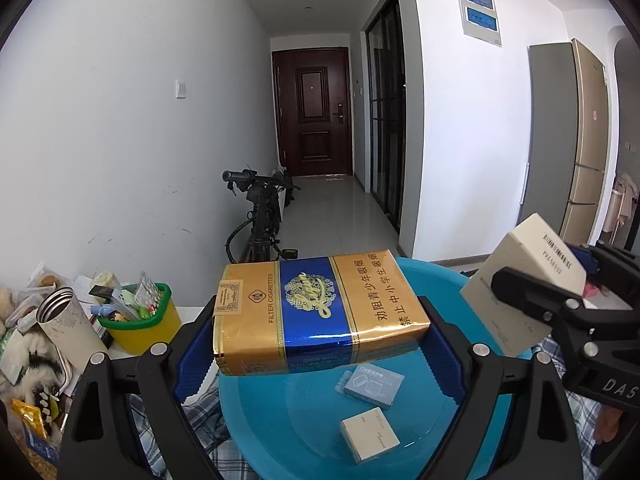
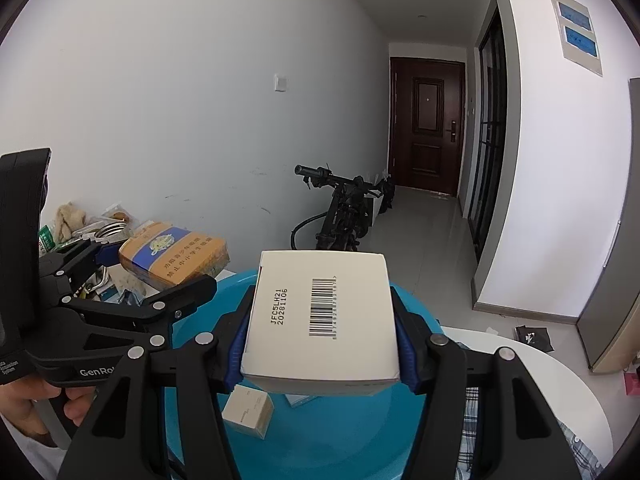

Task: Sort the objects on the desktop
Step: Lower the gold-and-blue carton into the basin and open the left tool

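The left fingers (image 1: 442, 344) stand spread wide yet pinch the carton (image 1: 320, 312) across its length, one blue pad on each short end, so its long axis runs side to side between them and its gold-and-blue face tilts up toward the camera. The right fingers (image 2: 408, 346) stand at a middling spread and pinch the white box (image 2: 320, 320) by its two side walls; its barcode face looks up, and its longer side runs away from the wrist.

Both loads hang over the basin (image 1: 288, 420), which serves as the landmark here. The carton sits above the basin's near-left part, the white box above its right side (in the left view it shows tilted, one corner raised). Neither touches the basin's floor, as far as can be seen.

Inside the basin lie two small boxes: a blue one (image 1: 370, 386) toward the middle and a cream one (image 1: 370, 434) nearer the camera. That suggests the basin collects boxes, and the two held items are probably being brought there for the same reason. Gripping the carton by its ends keeps it level for setting down flat.

Left of the basin, on the bench, stand a yellow bucket (image 1: 140, 326) stuffed with small items and a steel cup (image 1: 70, 320) amid clutter. Beyond the basin a bicycle (image 1: 260, 216) leans by the wall.
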`<state>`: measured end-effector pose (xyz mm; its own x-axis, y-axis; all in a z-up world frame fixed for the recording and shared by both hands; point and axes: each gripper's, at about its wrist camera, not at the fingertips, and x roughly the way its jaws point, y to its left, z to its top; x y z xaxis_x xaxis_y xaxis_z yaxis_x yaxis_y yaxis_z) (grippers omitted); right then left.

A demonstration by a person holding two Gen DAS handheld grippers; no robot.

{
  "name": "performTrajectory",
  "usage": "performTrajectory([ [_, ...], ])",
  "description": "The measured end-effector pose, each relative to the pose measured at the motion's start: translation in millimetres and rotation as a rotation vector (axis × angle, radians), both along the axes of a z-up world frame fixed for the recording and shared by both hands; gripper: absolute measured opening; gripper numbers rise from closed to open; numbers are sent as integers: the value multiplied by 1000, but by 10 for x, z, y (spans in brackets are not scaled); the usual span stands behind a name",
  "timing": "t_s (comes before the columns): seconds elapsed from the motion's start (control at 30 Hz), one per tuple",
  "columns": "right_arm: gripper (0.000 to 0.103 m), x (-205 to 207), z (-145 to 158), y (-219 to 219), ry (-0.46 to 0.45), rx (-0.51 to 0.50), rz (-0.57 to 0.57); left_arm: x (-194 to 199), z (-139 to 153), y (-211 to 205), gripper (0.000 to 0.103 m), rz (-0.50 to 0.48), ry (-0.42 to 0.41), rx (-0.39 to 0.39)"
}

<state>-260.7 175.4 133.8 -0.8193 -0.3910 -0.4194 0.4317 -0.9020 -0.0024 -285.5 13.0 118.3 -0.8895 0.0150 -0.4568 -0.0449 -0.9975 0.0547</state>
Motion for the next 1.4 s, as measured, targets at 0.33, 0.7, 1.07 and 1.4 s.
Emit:
performTrajectory([
  [0.33, 58, -117, -98, -5, -33, 17, -1, -16, -71, 31, 92, -1, -8, -15],
  [0.7, 58, -148, -116, -26, -35, 29, 3, -82, -108, -43, 92, 6, -19, -7],
  [1.07, 58, -110, -100, -32, -20, 34, -3, -153, -166, -120, 92, 20, -26, -16],
  [1.4, 58, -159, -142, -29, -37, 25, 2, -100, -96, -173, 92, 3, -18, 4],
])
